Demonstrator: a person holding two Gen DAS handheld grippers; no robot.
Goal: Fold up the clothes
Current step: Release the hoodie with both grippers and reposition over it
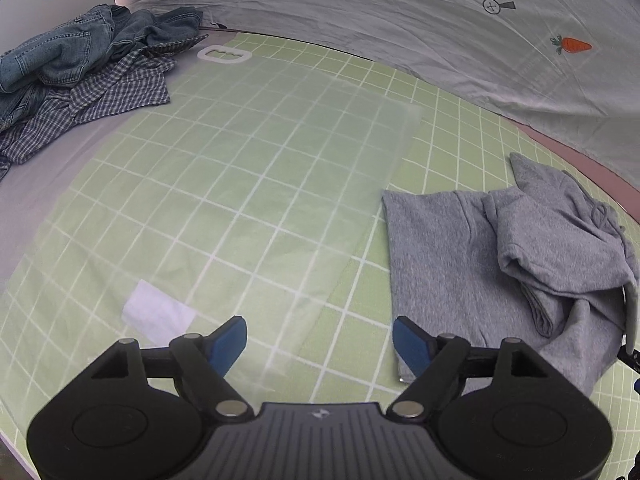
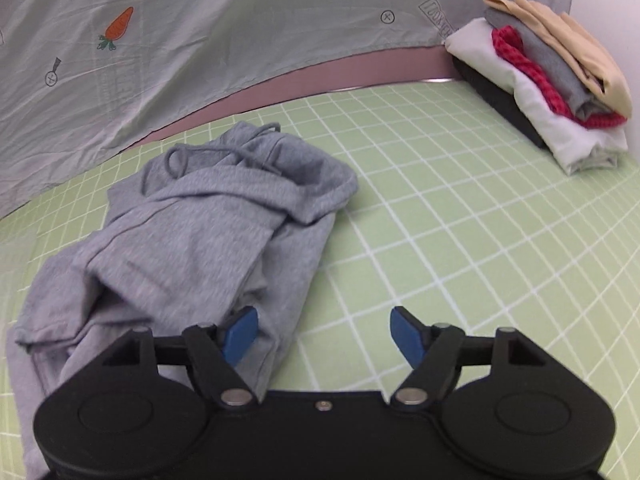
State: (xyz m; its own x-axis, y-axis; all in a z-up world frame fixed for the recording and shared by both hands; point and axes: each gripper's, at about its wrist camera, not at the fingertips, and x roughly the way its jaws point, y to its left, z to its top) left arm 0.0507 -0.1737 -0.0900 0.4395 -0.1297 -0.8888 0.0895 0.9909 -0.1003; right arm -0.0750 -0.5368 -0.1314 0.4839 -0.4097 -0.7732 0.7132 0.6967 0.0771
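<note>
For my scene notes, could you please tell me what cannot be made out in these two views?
- Grey garment: crumpled on itself, type unclear in both views; near end behind the right tool.
- Printed box, right view: too small to read.
- Denim pile, left view: cut off by the edge.

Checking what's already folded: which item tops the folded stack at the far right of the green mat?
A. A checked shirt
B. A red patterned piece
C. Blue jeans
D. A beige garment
D: in the right wrist view, a beige garment lies on top of the folded stack, above grey, red and white layers.
</note>
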